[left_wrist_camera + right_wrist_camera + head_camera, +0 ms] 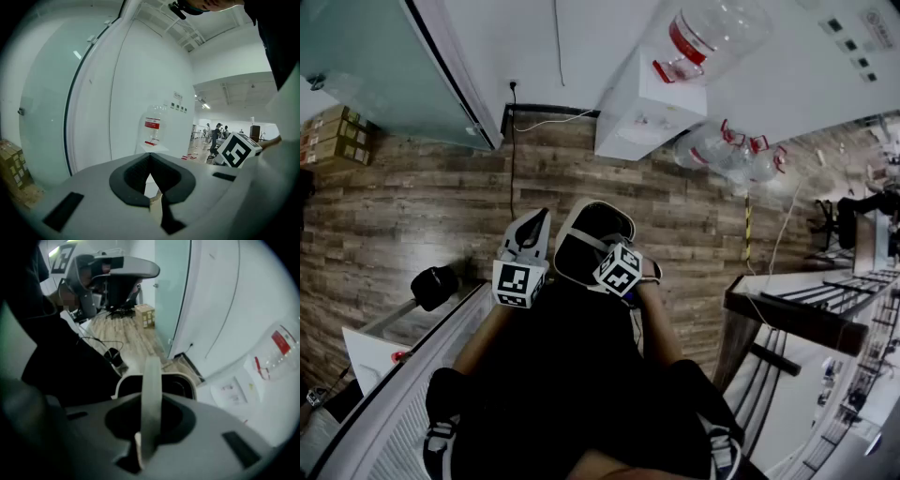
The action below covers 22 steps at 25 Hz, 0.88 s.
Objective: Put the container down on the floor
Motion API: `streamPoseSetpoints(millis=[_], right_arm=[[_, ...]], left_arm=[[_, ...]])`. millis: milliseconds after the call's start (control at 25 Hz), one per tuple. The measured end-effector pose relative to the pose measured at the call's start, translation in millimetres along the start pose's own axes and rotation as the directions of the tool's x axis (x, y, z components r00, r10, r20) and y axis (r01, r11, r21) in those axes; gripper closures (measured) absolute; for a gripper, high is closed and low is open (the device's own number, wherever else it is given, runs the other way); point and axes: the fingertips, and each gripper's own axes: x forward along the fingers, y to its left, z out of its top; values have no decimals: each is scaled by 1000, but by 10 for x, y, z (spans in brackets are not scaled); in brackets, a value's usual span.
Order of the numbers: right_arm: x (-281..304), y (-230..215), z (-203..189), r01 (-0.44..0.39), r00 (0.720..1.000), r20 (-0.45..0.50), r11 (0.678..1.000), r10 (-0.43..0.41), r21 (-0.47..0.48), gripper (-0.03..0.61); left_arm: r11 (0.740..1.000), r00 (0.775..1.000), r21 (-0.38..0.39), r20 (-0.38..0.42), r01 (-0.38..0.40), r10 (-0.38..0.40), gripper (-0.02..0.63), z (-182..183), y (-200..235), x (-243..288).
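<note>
Container (pixel 592 242) hangs mid-frame over the wooden floor (pixel 422 206), its handle (pixel 152 394) pinched in the right gripper (pixel 145 441); left gripper (pixel 152 190) is closed, empty. Best lowered level until it rests, then released.

The left tool (pixel 533 225) is held out ahead of the body, pointing nearly level, its jaws pressed together with nothing between them. Just to its right, the right tool (pixel 605 251) tips steeply down, jaws clamped on a pale handle (pixel 152 380). The left forearm (pixel 485 339) and right forearm (pixel 661 330) both reach forward.
</note>
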Motion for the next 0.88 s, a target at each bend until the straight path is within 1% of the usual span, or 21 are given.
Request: streamPoseSetpoints(millis=[400,880], right_arm=[[10,37,-21,3,1000,-2,1000,-3,4,511],[46,0,-1,10,1000,-9,997,-9,77,511]], left_arm=[[1000,1000,-12,-1,3,-4,588,-34,-18,-52],[999,1000,-28,-11,29,-29,588,-65,65,-68]])
